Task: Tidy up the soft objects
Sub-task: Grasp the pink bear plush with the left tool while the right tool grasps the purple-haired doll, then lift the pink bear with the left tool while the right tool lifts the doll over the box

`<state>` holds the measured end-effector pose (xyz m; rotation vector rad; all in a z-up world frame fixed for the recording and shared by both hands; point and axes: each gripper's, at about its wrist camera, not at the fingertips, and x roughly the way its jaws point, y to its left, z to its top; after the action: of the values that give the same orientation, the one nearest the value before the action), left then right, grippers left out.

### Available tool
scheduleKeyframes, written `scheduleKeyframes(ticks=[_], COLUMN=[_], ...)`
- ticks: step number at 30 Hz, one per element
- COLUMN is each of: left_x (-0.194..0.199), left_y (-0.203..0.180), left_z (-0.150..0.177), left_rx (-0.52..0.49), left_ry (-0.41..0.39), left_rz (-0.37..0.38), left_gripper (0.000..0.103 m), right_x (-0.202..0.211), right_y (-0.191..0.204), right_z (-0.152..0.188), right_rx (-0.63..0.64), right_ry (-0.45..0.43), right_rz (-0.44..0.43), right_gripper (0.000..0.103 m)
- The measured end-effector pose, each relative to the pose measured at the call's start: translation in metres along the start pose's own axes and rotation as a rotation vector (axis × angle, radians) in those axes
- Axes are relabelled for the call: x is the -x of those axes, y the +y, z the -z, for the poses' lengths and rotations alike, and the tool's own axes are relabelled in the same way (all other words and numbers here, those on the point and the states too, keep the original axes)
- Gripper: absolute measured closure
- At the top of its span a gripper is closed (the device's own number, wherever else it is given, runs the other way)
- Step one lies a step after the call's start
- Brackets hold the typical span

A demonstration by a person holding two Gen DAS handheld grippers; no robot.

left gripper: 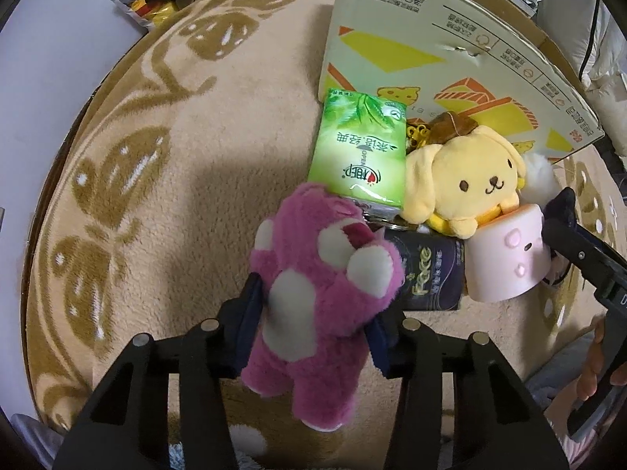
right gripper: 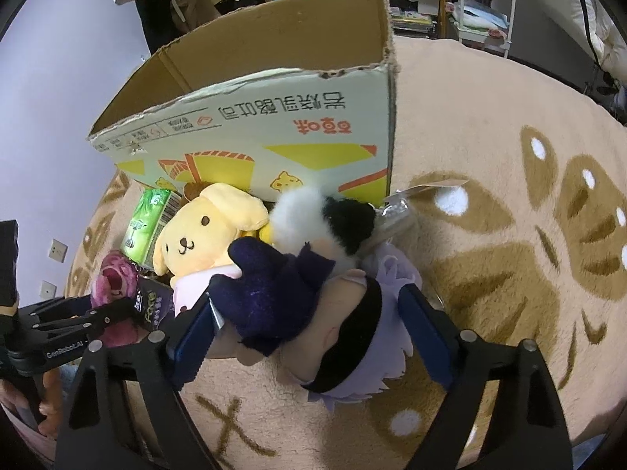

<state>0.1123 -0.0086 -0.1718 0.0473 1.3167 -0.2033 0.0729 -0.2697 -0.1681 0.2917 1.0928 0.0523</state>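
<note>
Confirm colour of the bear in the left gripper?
Pink bear with white patches, held in the left gripper; clearest in left wrist view.

Beige plush carpet with brown leaf pattern (left gripper: 164,180) carries everything. Ahead of both claws on it: open printed cardboard box (right gripper: 274,133), green tissue pack (left gripper: 358,149), dark tissue pack (left gripper: 431,274), yellow plush dog (left gripper: 470,176), pink cylindrical cup toy (left gripper: 505,258).

The dark tissue pack (left gripper: 431,274) is partly covered by the pink bear (left gripper: 321,286) and the pink cup toy (left gripper: 505,258); its small print is illegible; the cardboard box (left gripper: 439,51) is cut off at the top edge; the box interior (right gripper: 274,47) is mostly concealed behind its front wall; the right tongs (left gripper: 564,211) run off the right edge.
</note>
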Motion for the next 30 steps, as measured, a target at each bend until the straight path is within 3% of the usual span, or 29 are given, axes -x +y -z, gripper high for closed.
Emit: scheduleKeyframes(ticks=[5, 9, 13, 14, 15, 17, 30], left_x=[0.008, 0.012, 0.022, 0.024, 0.027, 0.033, 0.047], left_y=[-0.004, -0.005, -0.007, -0.007, -0.008, -0.008, -0.016], left_z=[0.004, 0.005, 0.007, 0.007, 0.008, 0.009, 0.014], left_rx=[-0.018, -0.022, -0.024, -0.025, -0.026, -0.028, -0.057], left_ry=[-0.05, -0.07, -0.104, -0.112, -0.127, -0.149, -0.218], left_rz=[-0.055, -0.067, -0.075, -0.075, -0.075, -0.072, -0.119], left_gripper=[0.058, 0.059, 0.059, 0.059, 0.059, 0.059, 0.059], right_x=[0.007, 0.011, 0.013, 0.016, 0.018, 0.023, 0.038], right_y=[-0.005, -0.007, -0.013, -0.016, -0.016, -0.017, -0.022], right_z=[-0.001, -0.002, -0.002, -0.003, -0.003, -0.004, -0.001], right_rx=[-0.011, -0.017, -0.046, -0.053, -0.056, -0.064, -0.091], right_ry=[-0.025, -0.043, -0.051, -0.059, -0.07, -0.093, -0.153], right_rz=[-0.012, -0.019, -0.039, -0.044, -0.05, -0.074, -0.066], right_gripper=[0.018, 0.028, 0.031, 0.036, 0.056, 0.065, 0.069])
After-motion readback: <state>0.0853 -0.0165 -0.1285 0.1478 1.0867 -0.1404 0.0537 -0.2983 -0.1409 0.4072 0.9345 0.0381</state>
